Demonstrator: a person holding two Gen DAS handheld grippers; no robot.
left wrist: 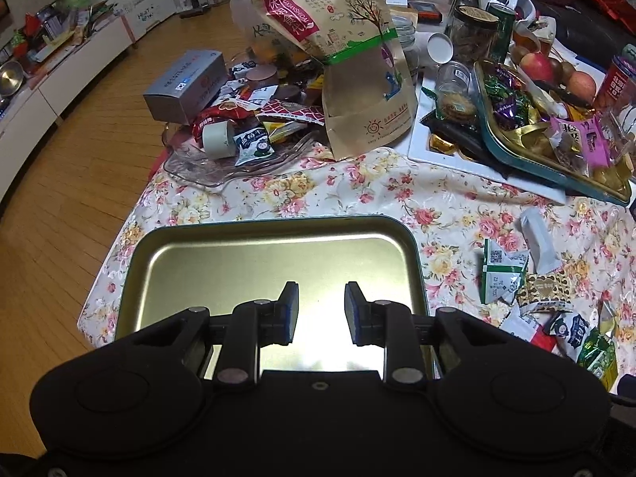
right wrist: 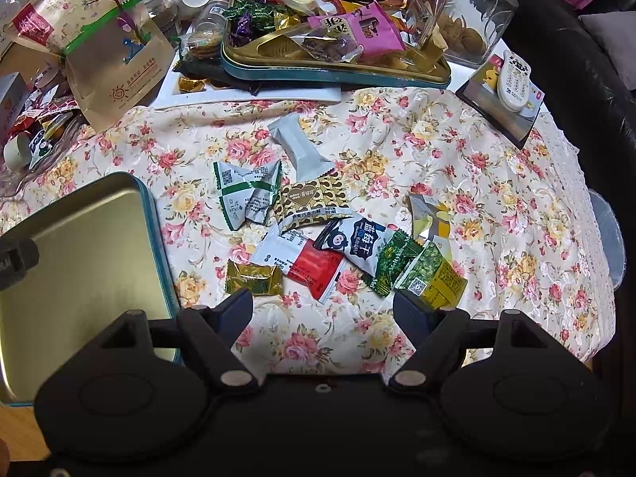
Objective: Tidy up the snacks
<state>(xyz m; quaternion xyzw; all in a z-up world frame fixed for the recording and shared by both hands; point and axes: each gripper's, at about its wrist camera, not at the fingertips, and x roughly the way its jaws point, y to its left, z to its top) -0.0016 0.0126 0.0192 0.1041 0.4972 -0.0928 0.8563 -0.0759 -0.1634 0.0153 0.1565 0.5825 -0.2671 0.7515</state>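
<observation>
one empty tin tray (left wrist: 222,254) sits under the left hand-held gripper (left wrist: 318,312), jaws apart on nothing, likely waiting for snacks. right view: the right hand-held gripper (right wrist: 322,312) hangs wide apart over loose snack packets (right wrist: 318,230) on the bench (right wrist: 497,167); a paper bag (right wrist: 107,51) and a full tin (right wrist: 338,67) crowd behind.

Both wrist cams angled down, sharing tin (left wrist: 274,254) (right wrist: 91,238)

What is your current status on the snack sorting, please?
Left gripper open over empty tin tray. Right gripper open above loose snacks. Nothing held, path clear.
</observation>
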